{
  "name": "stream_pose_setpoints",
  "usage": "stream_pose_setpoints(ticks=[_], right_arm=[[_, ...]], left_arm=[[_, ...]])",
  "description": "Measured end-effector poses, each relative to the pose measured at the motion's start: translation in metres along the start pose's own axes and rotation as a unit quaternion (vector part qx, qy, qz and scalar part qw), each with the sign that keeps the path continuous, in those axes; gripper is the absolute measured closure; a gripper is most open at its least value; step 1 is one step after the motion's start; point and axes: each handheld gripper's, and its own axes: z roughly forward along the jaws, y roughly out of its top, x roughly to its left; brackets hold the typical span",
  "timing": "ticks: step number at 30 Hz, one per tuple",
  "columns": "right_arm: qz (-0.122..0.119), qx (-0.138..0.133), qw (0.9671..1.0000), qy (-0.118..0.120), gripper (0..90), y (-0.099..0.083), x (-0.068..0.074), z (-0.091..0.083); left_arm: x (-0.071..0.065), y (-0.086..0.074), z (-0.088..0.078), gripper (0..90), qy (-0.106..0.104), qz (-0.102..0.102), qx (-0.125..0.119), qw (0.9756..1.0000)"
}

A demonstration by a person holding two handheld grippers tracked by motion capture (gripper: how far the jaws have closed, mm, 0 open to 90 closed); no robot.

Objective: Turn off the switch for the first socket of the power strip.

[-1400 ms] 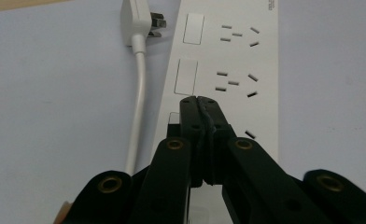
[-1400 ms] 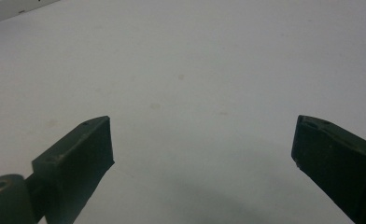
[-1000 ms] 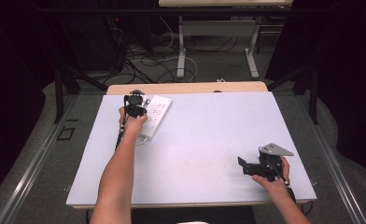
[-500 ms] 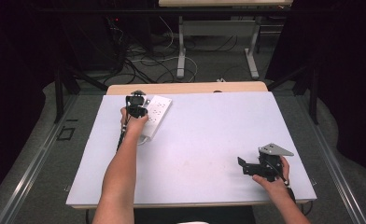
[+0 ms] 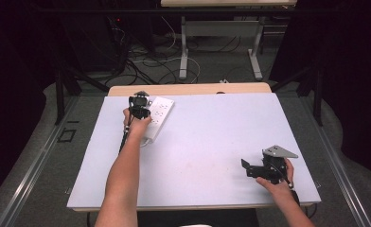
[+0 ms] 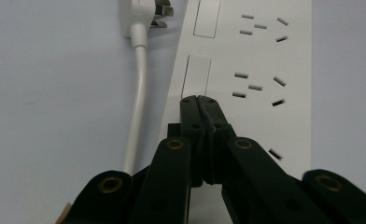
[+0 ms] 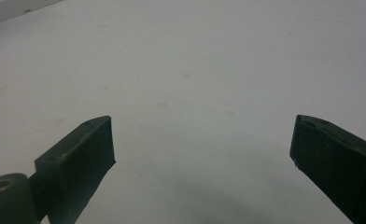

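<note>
The left gripper (image 6: pixel 199 99), its jaws fully closed with nothing between them, rests its tips on the white power strip (image 6: pixel 260 65) at the table's far left, while the right gripper (image 7: pixel 202 140) stands wide open over the bare table (image 5: pixel 212 142)

No visible change: left gripper (image 5: pixel 139 105), power strip (image 5: pixel 159 113) unmoved.

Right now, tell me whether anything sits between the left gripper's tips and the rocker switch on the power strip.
Nothing visible does. The left gripper, jaws shut together, points at the near end of the rocker switch on the white power strip. The loose plug and its cord lie off to the side on the table.
</note>
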Motion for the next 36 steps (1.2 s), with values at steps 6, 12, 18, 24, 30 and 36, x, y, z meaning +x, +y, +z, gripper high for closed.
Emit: stream_pose_setpoints(ticks=[6,12,18,24,30,36], right_arm=[[0.006,-0.002,1.0,0.0,5.9,0.0002,0.0002,-0.0001],[0.003,0.0,1.0,-0.001,6.0,-0.0004,-0.0005,0.0008],[0.005,0.001,1.0,-0.002,6.0,-0.0006,-0.0008,0.0014],[0.009,-0.002,0.9999,-0.005,6.0,-0.0006,-0.0012,0.0017],[0.009,-0.001,1.0,-0.004,6.1,-0.0004,-0.0034,0.0008],[0.01,0.0,0.9999,-0.006,6.2,-0.0002,-0.0056,0.0007]], left_arm=[[-0.0038,-0.0012,0.0024,90.0,0.017,0.002,-0.004,0.9998],[-0.002,-0.0017,0.0018,90.0,0.01,0.004,-0.003,0.9999],[-0.0019,-0.0029,0.0009,90.0,0.0,0.003,-0.003,1.0],[-0.0024,-0.003,0.0007,90.0,-0.007,0.004,-0.002,1.0],[-0.0053,-0.003,-0.0013,90.0,-0.01,0.005,-0.006,0.9999],[-0.0054,-0.002,-0.0001,90.0,-0.013,0.003,-0.01,0.9999]])
